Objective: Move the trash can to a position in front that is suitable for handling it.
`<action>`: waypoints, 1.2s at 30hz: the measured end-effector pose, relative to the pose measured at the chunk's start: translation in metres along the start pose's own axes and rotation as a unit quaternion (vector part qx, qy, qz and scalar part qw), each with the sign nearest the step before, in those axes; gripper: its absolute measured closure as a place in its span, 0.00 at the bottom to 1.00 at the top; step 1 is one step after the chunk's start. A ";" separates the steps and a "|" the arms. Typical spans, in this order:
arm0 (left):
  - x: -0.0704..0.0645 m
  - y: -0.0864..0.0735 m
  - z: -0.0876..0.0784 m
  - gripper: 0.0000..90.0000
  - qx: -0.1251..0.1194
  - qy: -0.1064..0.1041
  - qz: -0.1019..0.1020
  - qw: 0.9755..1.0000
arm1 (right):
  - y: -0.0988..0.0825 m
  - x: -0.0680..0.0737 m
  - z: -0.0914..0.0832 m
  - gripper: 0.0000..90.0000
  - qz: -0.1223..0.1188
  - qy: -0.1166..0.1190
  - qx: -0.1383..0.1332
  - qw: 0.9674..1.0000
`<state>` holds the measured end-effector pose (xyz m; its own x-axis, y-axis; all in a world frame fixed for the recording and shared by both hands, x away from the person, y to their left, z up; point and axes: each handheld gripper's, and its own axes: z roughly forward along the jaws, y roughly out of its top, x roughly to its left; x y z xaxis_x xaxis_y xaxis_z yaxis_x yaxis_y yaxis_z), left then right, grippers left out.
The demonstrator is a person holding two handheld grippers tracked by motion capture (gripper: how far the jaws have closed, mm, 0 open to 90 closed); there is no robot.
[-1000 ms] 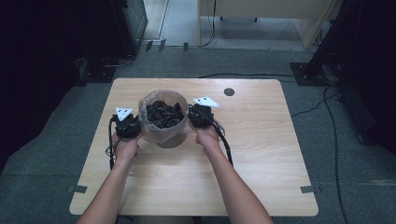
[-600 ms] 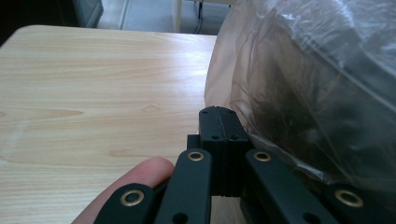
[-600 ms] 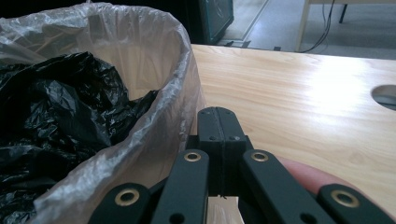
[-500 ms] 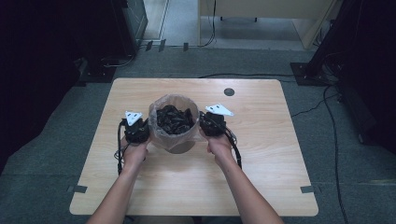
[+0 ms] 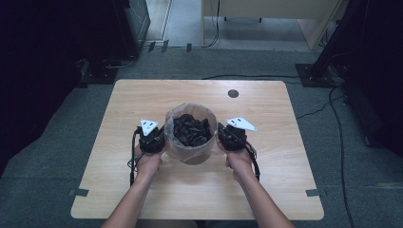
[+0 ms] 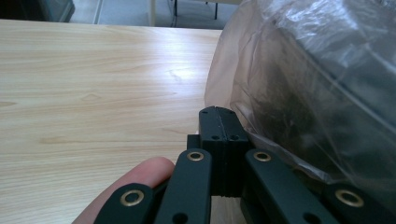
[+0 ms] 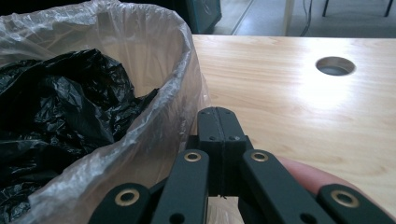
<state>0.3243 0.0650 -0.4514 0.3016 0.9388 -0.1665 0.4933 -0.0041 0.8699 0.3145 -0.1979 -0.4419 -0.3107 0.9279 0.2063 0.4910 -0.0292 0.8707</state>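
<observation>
A round bin lined with a clear plastic bag (image 5: 190, 151) stands on the wooden table (image 5: 285, 180), a little front of centre. Crumpled black plastic (image 5: 191, 129) fills it. My left gripper (image 5: 153, 137) is against the bin's left side and my right gripper (image 5: 231, 137) against its right side, so the bin sits squeezed between them. In the left gripper view, the left gripper (image 6: 218, 114) has its jaws together and the bag (image 6: 308, 93) lies just to their right. The right gripper (image 7: 217, 116) is also shut with nothing in it, beside the bag's rim (image 7: 173, 70) and the black plastic (image 7: 60, 102).
A round cable hole (image 5: 233, 93) sits near the table's far edge, also visible in the right gripper view as a cable hole (image 7: 335, 66). Bare tabletop lies to both sides. Cables (image 5: 332, 104) run over the grey floor on the right.
Both hands and the bin between them have slid to the right and toward the table's near edge. The jaws have stayed together.
</observation>
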 end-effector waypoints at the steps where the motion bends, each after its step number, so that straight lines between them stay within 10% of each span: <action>1: -0.003 -0.001 -0.001 1.00 -0.001 -0.001 0.001 1.000 | -0.001 -0.002 -0.003 1.00 0.001 -0.001 0.000 1.000; 20: -0.031 -0.019 -0.025 0.99 -0.007 -0.026 -0.003 1.000 | -0.027 -0.011 -0.051 0.94 -0.008 -0.028 -0.018 0.999; 21: -0.026 -0.019 -0.026 0.91 -0.005 -0.034 -0.011 0.999 | -0.028 -0.012 -0.052 0.76 -0.015 -0.055 -0.026 0.998; 29: -0.006 -0.021 -0.034 0.62 -0.017 -0.008 0.004 1.000 | -0.027 -0.040 -0.067 0.38 0.008 -0.087 -0.044 0.995; 36: 0.016 -0.031 -0.044 0.22 0.004 0.011 0.015 1.000 | -0.038 -0.072 -0.084 0.31 0.020 -0.091 -0.039 0.995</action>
<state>0.2781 0.0956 -0.4609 0.2984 0.9457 -0.1292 0.4904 -0.0357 0.8708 0.2498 -0.2954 -0.4524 -0.1358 0.9772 0.1634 0.4331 -0.0897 0.8969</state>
